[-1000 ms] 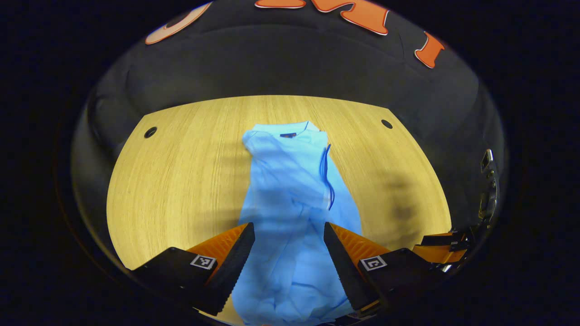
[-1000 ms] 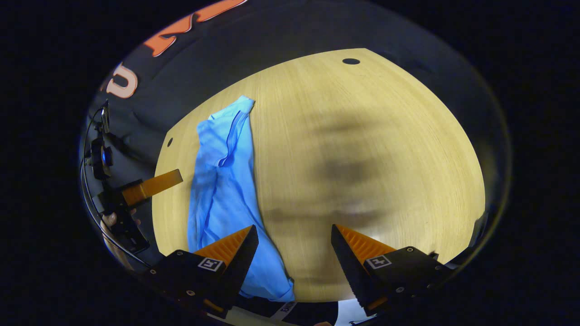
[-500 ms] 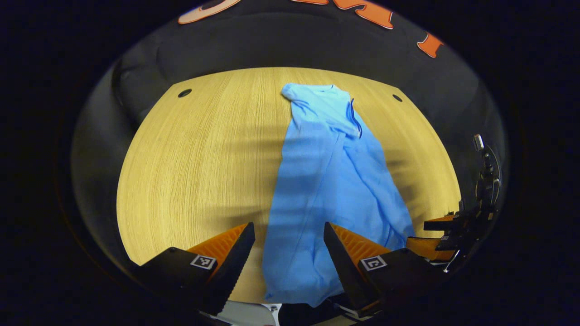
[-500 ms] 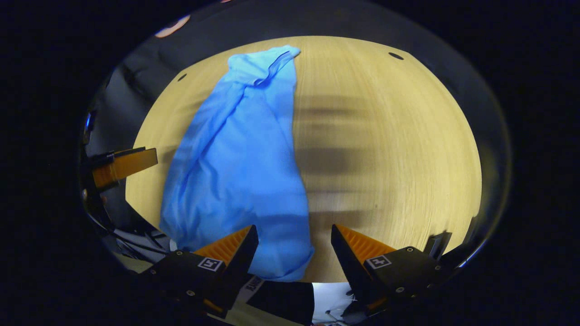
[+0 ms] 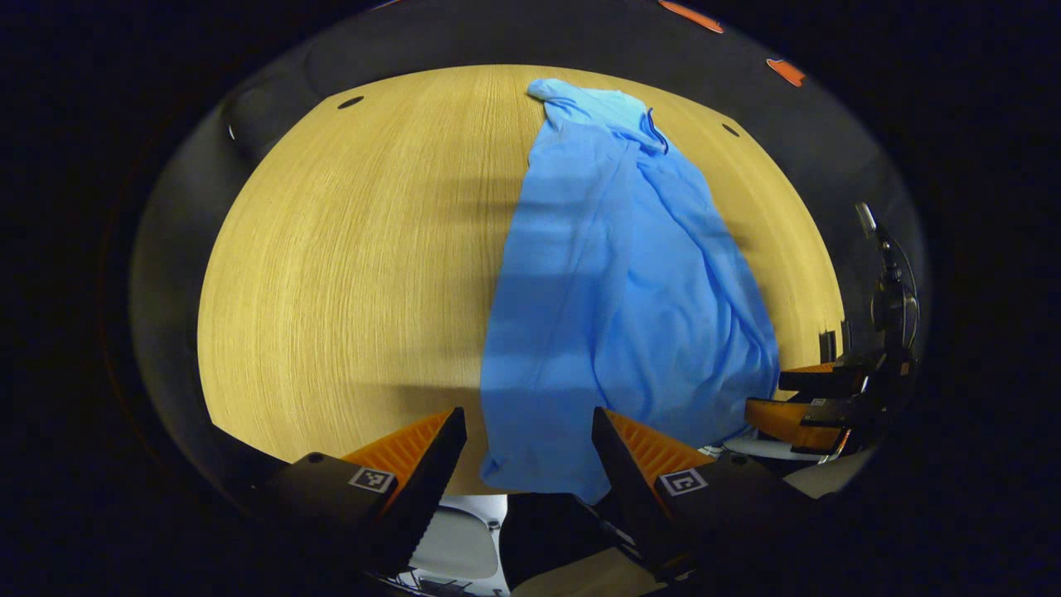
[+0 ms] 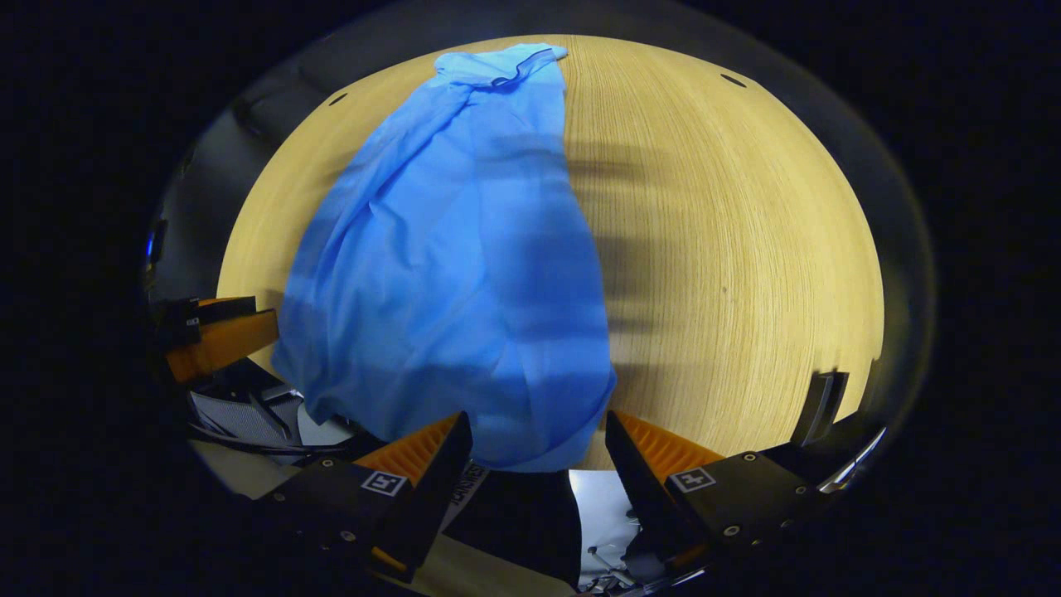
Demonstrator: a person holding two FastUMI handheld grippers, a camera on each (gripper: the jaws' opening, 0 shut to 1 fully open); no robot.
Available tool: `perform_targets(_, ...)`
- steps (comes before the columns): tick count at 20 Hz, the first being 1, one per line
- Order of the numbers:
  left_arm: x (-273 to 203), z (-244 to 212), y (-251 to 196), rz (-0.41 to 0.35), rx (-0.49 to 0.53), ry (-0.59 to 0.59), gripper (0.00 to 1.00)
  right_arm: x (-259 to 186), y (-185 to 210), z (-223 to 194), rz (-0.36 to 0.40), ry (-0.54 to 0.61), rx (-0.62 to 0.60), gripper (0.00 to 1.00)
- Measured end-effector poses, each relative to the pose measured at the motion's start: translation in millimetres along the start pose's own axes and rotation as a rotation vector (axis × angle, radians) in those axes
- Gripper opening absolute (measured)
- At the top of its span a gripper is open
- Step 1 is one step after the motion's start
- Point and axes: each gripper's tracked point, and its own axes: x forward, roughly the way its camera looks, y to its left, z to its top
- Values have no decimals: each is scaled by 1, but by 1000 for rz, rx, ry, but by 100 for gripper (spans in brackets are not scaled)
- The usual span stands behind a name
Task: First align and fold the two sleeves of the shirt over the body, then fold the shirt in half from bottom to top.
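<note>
A light blue shirt [image 5: 613, 282] lies lengthwise on the wooden table [image 5: 348, 274], collar at the far end, hem hanging over the near edge. Its sleeves are folded in over the body. My left gripper [image 5: 529, 452] is open just off the near edge, with the hem's left corner between its fingers but untouched. In the right gripper view the same shirt [image 6: 456, 257] runs away from me. My right gripper [image 6: 539, 456] is open at the hem's right corner, also without contact. The right gripper [image 5: 808, 398] shows at the right of the left gripper view, and the left gripper [image 6: 220, 332] at the left of the right gripper view.
The table [image 6: 729, 249] has small dark holes near its far corners [image 5: 350, 102] [image 6: 733, 80]. Below the near edge lie a pale floor and dark shapes [image 6: 530, 531]. A camera on a stand [image 5: 887, 290] rises at the right.
Both grippers drew back toward the near edge of the table, from above the shirt's middle to its hem. Both stayed open. The shirt lies as before.
</note>
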Motion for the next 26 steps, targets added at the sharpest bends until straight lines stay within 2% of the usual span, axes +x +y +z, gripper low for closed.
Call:
perform_targets(5, 18, -23, -6, 16, -9, 59, 100, 8, -2, -7, -35, 25, -40, 99)
perform_targets(7, 21, -27, -7, 37, -6, 72, 96, 9, -4, -8, -53, 24, -60, 99)
perform_targets(8, 23, -29, -6, 49, -6, 78, 99, 10, -5, -9, -63, 26, -70, 99)
perform_targets(12, 33, -34, -4, 86, -10, 105, 100, 13, -7, -11, -95, 39, -130, 96)
perform_targets(15, 33, -35, -8, 101, 13, 105, 97, 11, -6, -11, -94, 39, -135, 96)
perform_targets(20, 32, -35, -7, 104, 9, 101, 99, 10, -5, -10, -95, 39, -155, 95)
perform_targets(21, 34, -34, -9, 100, 16, 102, 97, 10, -6, -11, -95, 37, -151, 89)
perform_targets(22, 33, -34, -11, 98, 27, 101, 95, 11, -6, -10, -96, 34, -144, 78)
perform_targets(23, 34, -32, -13, 93, 36, 97, 89, 11, -7, -9, -96, 32, -137, 63)
perform_targets(25, 39, -28, -15, 78, 47, 80, 56, 12, -9, -6, -98, 24, -120, 34)
perform_targets(26, 42, -22, -17, 66, 39, 66, 40, 10, -11, -6, -96, 21, -109, 24)
